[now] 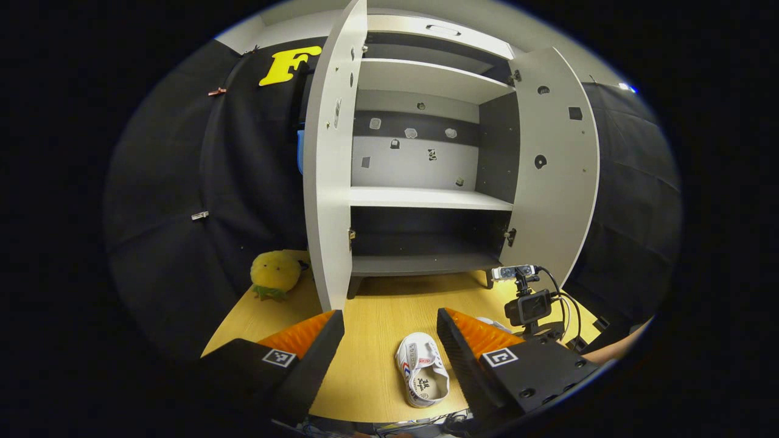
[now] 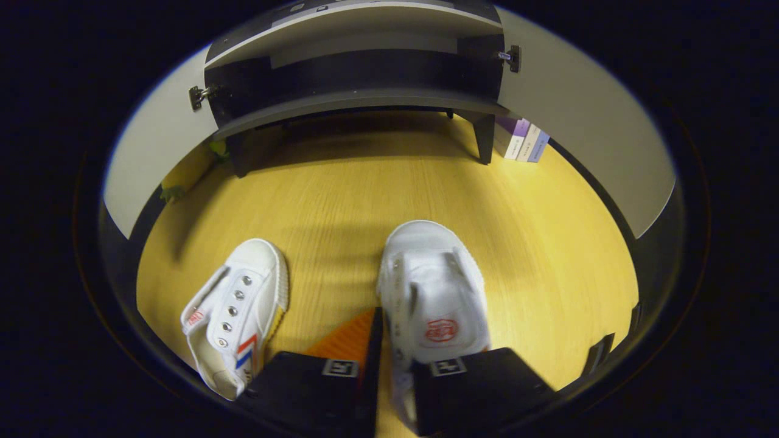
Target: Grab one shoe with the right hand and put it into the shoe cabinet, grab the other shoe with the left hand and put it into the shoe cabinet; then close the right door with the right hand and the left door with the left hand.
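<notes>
White canvas shoe [image 2: 435, 292] sits between right gripper [image 2: 383, 365] fingers, side wall pinched; lift level toward cabinet's grey bottom shelf [image 2: 359, 100] at 12 o'clock; second white shoe [image 2: 234, 313] at 9; left gripper [image 1: 389, 347] spread, empty.

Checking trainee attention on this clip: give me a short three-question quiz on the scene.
1. True or false: both doors of the shoe cabinet stand open.
2. What lies on the table left of the cabinet? A) yellow plush toy B) folded towel C) red ball
3. Fill in: the ___ claw grips the side wall of the white shoe with the red tongue mark.
Key: 1 true; 2 A; 3 right claw.
</notes>
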Motion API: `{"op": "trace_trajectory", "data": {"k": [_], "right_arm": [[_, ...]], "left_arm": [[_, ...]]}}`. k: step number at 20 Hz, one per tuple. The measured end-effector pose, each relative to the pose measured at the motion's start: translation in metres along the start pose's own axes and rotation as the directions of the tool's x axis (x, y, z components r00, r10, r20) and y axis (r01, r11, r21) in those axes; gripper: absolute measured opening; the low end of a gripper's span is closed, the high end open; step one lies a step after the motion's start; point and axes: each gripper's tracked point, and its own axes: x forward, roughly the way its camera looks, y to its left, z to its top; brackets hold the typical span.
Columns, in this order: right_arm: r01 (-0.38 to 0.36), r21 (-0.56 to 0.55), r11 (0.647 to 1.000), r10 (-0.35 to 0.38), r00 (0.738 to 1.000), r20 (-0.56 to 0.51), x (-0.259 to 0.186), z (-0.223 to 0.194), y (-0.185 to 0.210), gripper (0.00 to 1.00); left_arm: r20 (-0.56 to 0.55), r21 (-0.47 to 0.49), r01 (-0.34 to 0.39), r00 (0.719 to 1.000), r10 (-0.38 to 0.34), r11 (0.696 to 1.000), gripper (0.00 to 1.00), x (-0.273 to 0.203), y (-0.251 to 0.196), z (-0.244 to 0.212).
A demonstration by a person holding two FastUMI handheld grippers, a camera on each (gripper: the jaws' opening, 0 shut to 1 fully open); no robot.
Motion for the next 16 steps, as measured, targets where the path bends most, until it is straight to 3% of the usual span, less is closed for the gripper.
{"op": "trace_trajectory", "data": {"k": [1, 2, 3, 5, 9, 10, 11, 12, 13, 16], "right_arm": [[-0.006, -0.007, 1.0, 0.006, 1.0, -0.004, 0.005, -0.001, 0.0, 0.25], [-0.023, 0.008, 1.0, 0.023, 1.0, -0.017, 0.008, -0.004, 0.003, 0.24], [-0.021, 0.023, 1.0, 0.021, 1.0, -0.014, 0.001, 0.0, 0.003, 0.13], [-0.032, 0.039, 0.999, 0.033, 0.999, -0.022, 0.004, 0.0, 0.003, 0.08], [-0.064, 0.089, 0.994, 0.065, 0.998, -0.003, 0.002, 0.001, 0.005, 0.05], [-0.069, 0.101, 0.992, 0.069, 0.998, 0.009, -0.001, 0.004, 0.005, 0.0], [-0.071, 0.097, 0.993, 0.069, 0.997, 0.028, -0.003, 0.007, 0.004, 0.05], [-0.072, 0.085, 0.994, 0.067, 0.996, 0.053, -0.01, 0.011, 0.004, 0.0], [-0.071, 0.069, 0.995, 0.066, 0.995, 0.074, -0.015, 0.016, 0.005, 0.05], [-0.072, -0.007, 0.997, 0.072, 0.989, 0.126, -0.03, 0.027, 0.013, 0.05]], "left_arm": [[0.0, -0.002, -0.002, 1.0, 0.002, 1.0, 0.95, 0.0, 0.0, 0.001], [0.001, -0.004, -0.002, 1.0, 0.002, 1.0, 0.95, -0.001, 0.0, 0.0], [0.0, -0.004, -0.003, 1.0, 0.003, 1.0, 0.95, -0.002, -0.001, 0.0], [-0.001, 0.001, -0.006, 1.0, 0.006, 1.0, 0.95, -0.002, -0.001, 0.0], [-0.005, 0.008, -0.008, 1.0, 0.008, 1.0, 0.95, -0.005, 0.0, -0.002], [-0.006, 0.009, -0.007, 1.0, 0.007, 1.0, 0.95, -0.005, 0.0, -0.002], [-0.007, 0.011, -0.006, 1.0, 0.006, 1.0, 0.95, -0.005, 0.0, -0.002], [-0.006, 0.014, -0.004, 1.0, 0.004, 1.0, 0.95, -0.006, -0.001, -0.001], [-0.004, 0.018, -0.001, 1.0, 0.001, 1.0, 0.95, -0.007, -0.002, 0.0], [0.005, 0.032, 0.013, 1.0, -0.014, 0.999, 0.95, -0.007, -0.006, 0.001]]}}
